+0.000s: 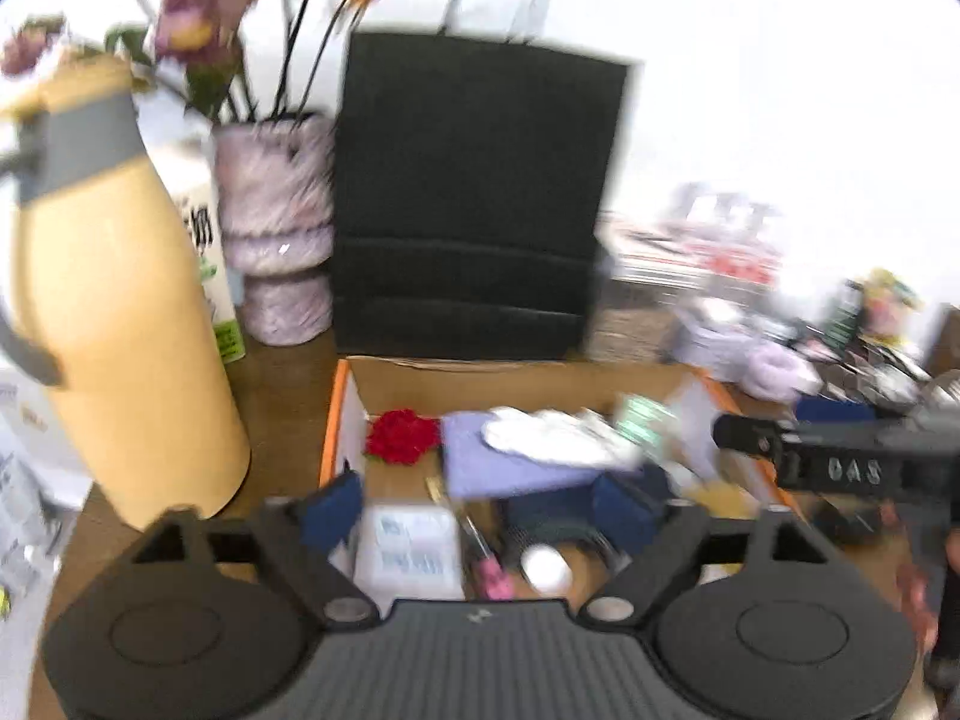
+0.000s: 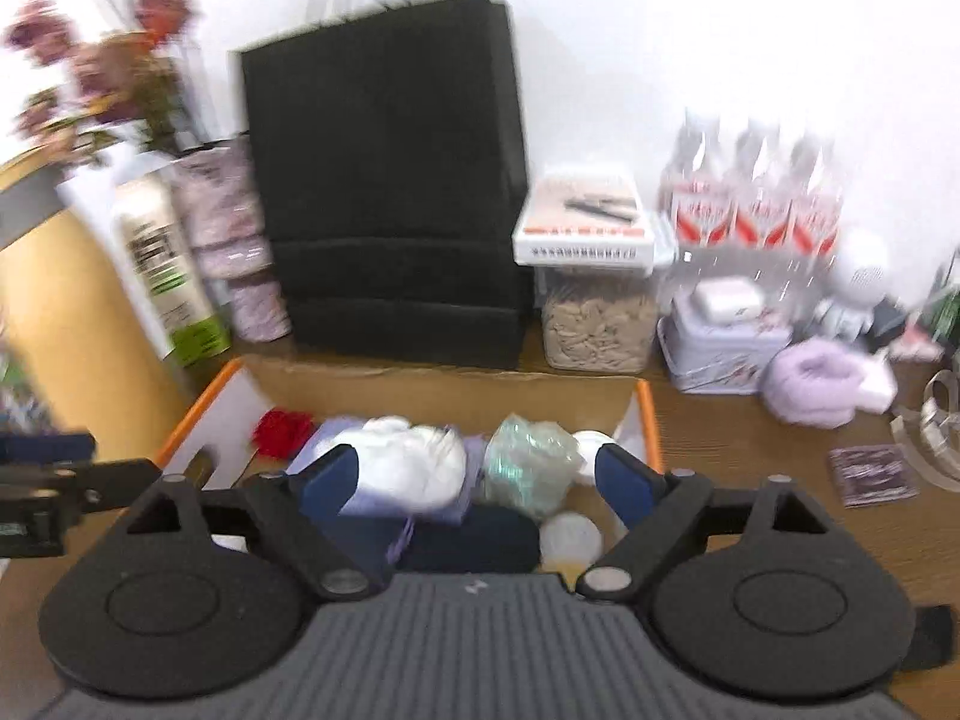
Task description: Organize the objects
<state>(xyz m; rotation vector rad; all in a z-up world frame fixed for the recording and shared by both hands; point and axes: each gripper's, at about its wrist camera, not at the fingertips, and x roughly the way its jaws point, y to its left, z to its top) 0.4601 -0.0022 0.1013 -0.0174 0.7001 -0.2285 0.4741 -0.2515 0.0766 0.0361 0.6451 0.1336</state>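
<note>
Both grippers — left gripper (image 1: 480,510) and right gripper (image 2: 477,480) — hang over the cardboard box (image 2: 444,390) on the desk (image 2: 750,438), jaws wide, holding nothing. Go slow — pick one small thing, like the white bundle (image 2: 414,462).

The cardboard box (image 2: 645,414) is brown with orange edges. The paper bag (image 2: 384,180) is black, the thermos jug (image 1: 114,312) yellow with a grey band, the fabric flower (image 1: 402,437) red, the vase (image 1: 276,228) mottled pink-purple.
</note>
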